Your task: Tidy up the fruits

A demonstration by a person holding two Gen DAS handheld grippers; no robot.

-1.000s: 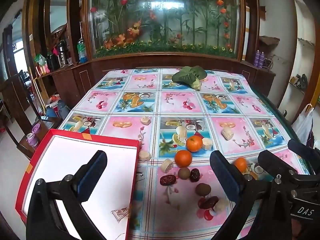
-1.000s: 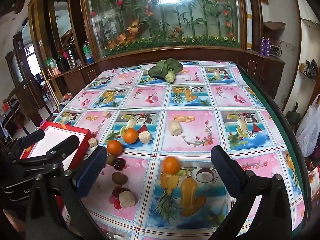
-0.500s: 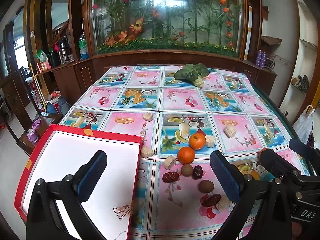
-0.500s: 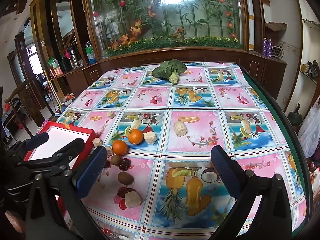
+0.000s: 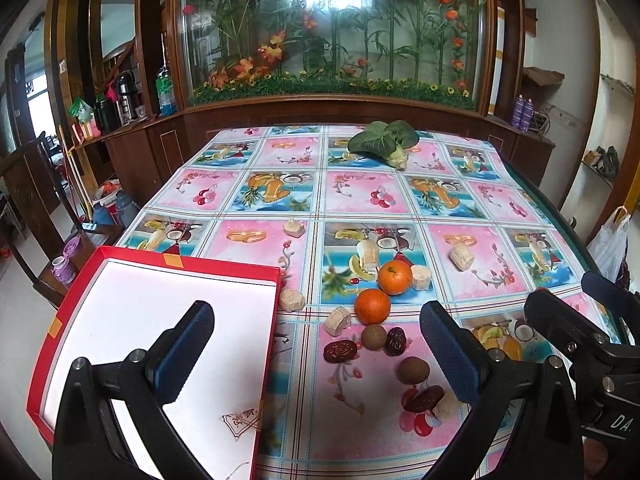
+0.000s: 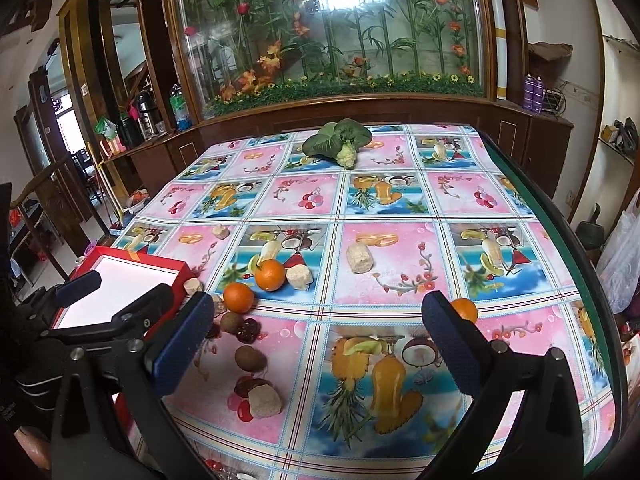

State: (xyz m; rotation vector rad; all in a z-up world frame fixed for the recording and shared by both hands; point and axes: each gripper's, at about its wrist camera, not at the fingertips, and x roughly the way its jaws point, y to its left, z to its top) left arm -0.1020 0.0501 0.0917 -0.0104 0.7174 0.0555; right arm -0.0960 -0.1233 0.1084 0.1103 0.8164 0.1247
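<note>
Both the left gripper (image 5: 316, 354) and right gripper (image 6: 316, 344) hang spread, empty. An orange (image 6: 466, 309) peeks beside the right one's right finger; probably firm, rollable—pinch its middle.

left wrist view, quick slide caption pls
Open left gripper hovers over an empty red box beside two oranges on a fruit-print tablecloth.

Two oranges (image 5: 383, 292) sit touching at the table's center, brown round fruits (image 5: 374, 336) and dark dates (image 5: 340, 351) scattered toward six o'clock, a lone orange (image 6: 465, 309) off at three o'clock.
</note>
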